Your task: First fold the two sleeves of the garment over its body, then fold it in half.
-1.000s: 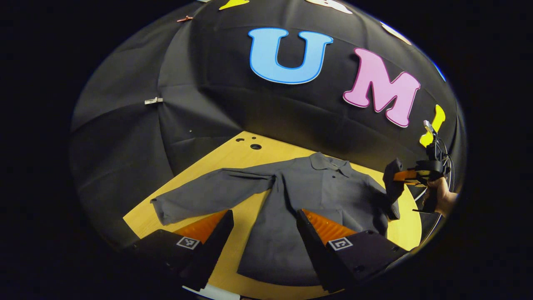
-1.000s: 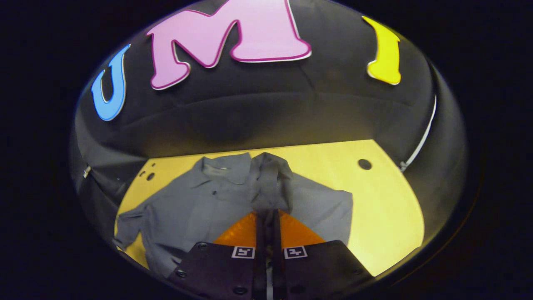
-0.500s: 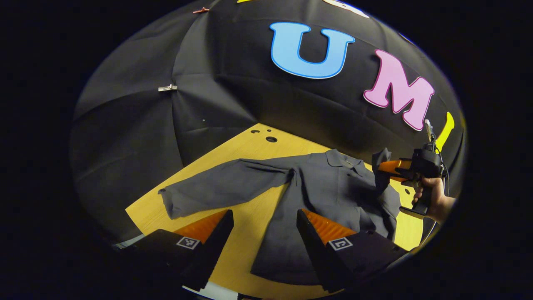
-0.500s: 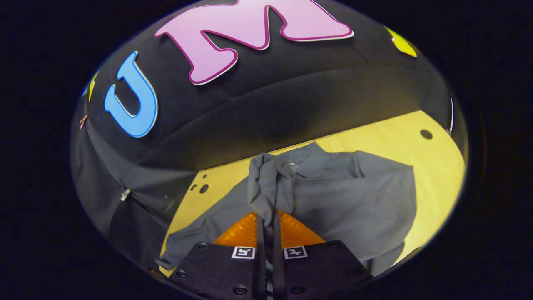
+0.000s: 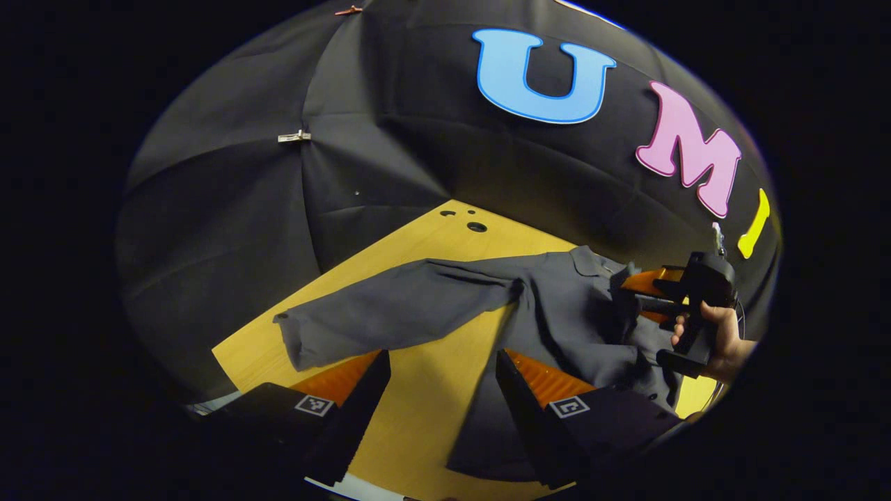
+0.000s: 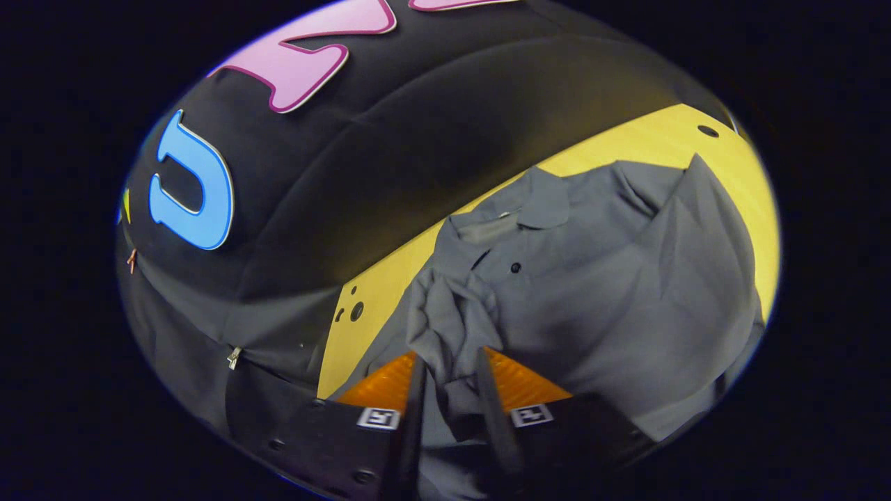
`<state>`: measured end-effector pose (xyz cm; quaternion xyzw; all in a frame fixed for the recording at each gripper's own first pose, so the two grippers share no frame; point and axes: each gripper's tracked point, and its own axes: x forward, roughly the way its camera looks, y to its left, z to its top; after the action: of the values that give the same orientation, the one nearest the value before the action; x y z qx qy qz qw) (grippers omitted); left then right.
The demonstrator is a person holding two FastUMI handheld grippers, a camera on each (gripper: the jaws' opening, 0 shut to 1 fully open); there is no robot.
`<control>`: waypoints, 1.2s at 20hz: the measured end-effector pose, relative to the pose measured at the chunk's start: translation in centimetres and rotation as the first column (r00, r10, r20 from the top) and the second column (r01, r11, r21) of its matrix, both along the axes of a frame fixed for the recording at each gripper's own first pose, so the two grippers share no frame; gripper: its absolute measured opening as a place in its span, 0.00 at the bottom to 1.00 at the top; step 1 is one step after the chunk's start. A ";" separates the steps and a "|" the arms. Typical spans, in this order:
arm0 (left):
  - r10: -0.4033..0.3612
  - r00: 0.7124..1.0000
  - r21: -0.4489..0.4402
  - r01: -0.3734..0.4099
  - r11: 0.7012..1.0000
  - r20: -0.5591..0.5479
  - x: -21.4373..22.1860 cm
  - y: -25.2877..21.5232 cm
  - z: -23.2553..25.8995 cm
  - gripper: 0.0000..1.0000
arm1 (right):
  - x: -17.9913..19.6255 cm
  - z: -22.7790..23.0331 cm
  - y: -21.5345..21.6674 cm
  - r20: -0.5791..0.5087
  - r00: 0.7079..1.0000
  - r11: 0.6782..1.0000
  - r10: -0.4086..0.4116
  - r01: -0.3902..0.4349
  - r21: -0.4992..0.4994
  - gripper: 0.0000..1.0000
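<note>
Right gripper (image 6: 449,369) has carried the sleeve cuff (image 6: 449,323) over the shirt (image 6: 598,292) chest at frame centre and its jaws just parted, first fold nearly placed; left gripper (image 5: 438,379) hovers wide apart, other sleeve (image 5: 390,316) still flat at centre-left.

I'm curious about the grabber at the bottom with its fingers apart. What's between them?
In the left gripper view, bare wooden table lies between the open left gripper's fingers; the grey shirt's sleeve lies beyond.

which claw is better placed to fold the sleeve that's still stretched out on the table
Left. The left claw is open just beyond the outstretched sleeve, while the right claw is at the bunched other sleeve over the shirt body.
</note>
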<state>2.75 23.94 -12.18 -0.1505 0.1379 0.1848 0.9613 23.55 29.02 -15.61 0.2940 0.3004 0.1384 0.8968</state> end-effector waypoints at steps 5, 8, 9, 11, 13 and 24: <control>0.073 0.997 -0.035 -0.072 0.997 0.020 -0.4 3.9 -0.5 0.96 | -1.2 0.5 -1.4 0.019 1.000 0.997 -0.010 0.011 -0.070 0.99; 0.139 0.990 -0.038 -0.139 0.990 0.002 -1.1 7.2 -1.5 0.96 | -2.1 1.8 -4.0 0.059 0.998 0.989 -0.028 0.036 -0.141 0.98; 0.157 0.988 -0.037 -0.157 0.987 -0.002 -1.3 8.3 -1.9 0.96 | -2.7 2.0 -5.2 0.071 0.997 0.985 -0.031 0.043 -0.168 0.99; 0.208 0.978 -0.024 -0.209 0.978 -0.021 -1.5 10.8 -2.7 0.96 | -3.8 2.6 -7.8 0.089 0.995 0.974 -0.041 0.060 -0.219 0.99; 0.232 0.972 -0.016 -0.233 0.972 -0.029 -1.1 12.7 -3.4 0.96 | -5.1 3.0 -11.0 0.103 0.993 0.958 -0.066 0.091 -0.270 0.99; 0.284 0.947 -0.048 -0.294 0.955 -0.148 2.7 19.4 -9.2 0.96 | -14.9 7.2 -28.2 0.159 0.943 0.846 -0.293 0.334 -0.415 0.98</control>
<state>5.45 43.30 -21.35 -0.1889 0.1874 0.3288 0.9061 8.65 0.86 -8.37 0.1242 0.2310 -0.0677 0.9626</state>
